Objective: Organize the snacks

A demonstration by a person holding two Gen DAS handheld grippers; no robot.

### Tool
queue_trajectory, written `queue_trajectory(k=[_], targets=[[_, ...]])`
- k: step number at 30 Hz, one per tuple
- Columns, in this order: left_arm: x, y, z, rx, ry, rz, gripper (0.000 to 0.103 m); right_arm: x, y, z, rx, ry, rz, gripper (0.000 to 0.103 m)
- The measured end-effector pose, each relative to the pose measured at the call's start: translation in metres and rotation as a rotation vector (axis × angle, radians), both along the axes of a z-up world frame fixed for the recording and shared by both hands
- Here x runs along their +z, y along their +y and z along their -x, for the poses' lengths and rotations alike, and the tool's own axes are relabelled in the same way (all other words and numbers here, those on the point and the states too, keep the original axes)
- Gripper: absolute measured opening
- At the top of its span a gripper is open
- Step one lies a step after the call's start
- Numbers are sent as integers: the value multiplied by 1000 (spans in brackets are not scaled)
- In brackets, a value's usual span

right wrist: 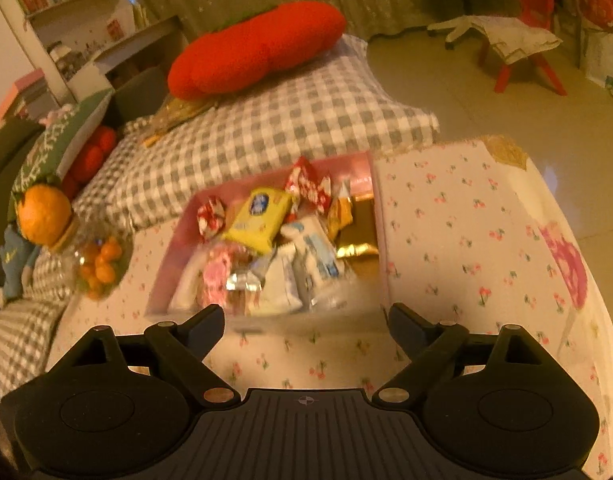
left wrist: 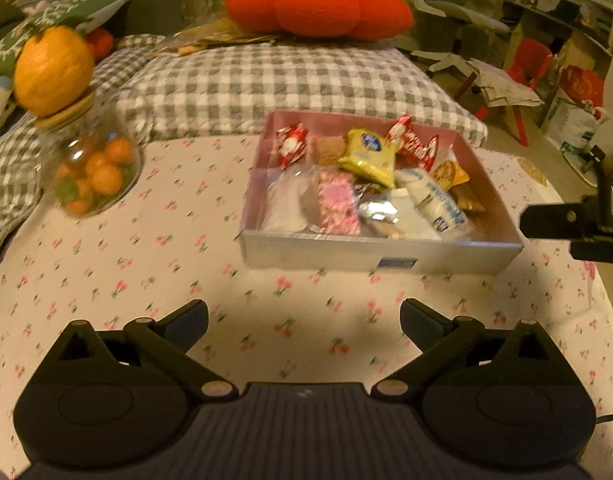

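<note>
A pink-lined box (left wrist: 370, 250) holds several wrapped snacks, among them a yellow packet (left wrist: 368, 156), red-and-white wrappers (left wrist: 292, 145), a pink bar (left wrist: 338, 208) and a white-and-blue packet (left wrist: 436, 202). It sits on the cherry-print cloth. My left gripper (left wrist: 304, 322) is open and empty, a short way in front of the box. The right gripper shows at the right edge of the left wrist view (left wrist: 578, 228), beside the box's right corner. In the right wrist view the box (right wrist: 166, 280) lies just beyond my open, empty right gripper (right wrist: 306, 320); the yellow packet (right wrist: 258, 216) is on top.
A glass jar of small oranges (left wrist: 92, 172) with an orange-shaped lid (left wrist: 52, 70) stands left of the box. A checked pillow (left wrist: 274, 84) and a red cushion (left wrist: 318, 4) lie behind. The cloth's edge drops to the floor on the right (right wrist: 578, 240).
</note>
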State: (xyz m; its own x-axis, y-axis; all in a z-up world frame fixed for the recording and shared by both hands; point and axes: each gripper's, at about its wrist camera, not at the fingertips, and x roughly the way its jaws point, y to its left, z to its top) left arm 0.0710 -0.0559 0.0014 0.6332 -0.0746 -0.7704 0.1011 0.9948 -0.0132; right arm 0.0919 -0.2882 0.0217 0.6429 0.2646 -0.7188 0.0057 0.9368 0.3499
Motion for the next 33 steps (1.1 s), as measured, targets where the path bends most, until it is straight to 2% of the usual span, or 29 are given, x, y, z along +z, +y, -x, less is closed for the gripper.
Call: queue_trajectory(k=[4,10,13,16,19,27,33], targets=[[-2,8,14,22,-25,-35,102,-3,13,16,11,-10,93,91],[2,14,26,37,-29,-18,102,-11,37,36,49,-26,206,91],[3,13,33,46,-31,-18,102,-13,43,43,53,-12,205,91],[4,18,37,75,-3,14,102,-15,44,49,60,11,178,91],[3,22,39,89,16,36,102,-16,50,56,77,9,196,91],[-6,23,46,128,22,-40,102,-23,58,61,72,-1,256,91],[-7,22,48,124,45,-35,102,-19,62,62,75,-29,280,91]])
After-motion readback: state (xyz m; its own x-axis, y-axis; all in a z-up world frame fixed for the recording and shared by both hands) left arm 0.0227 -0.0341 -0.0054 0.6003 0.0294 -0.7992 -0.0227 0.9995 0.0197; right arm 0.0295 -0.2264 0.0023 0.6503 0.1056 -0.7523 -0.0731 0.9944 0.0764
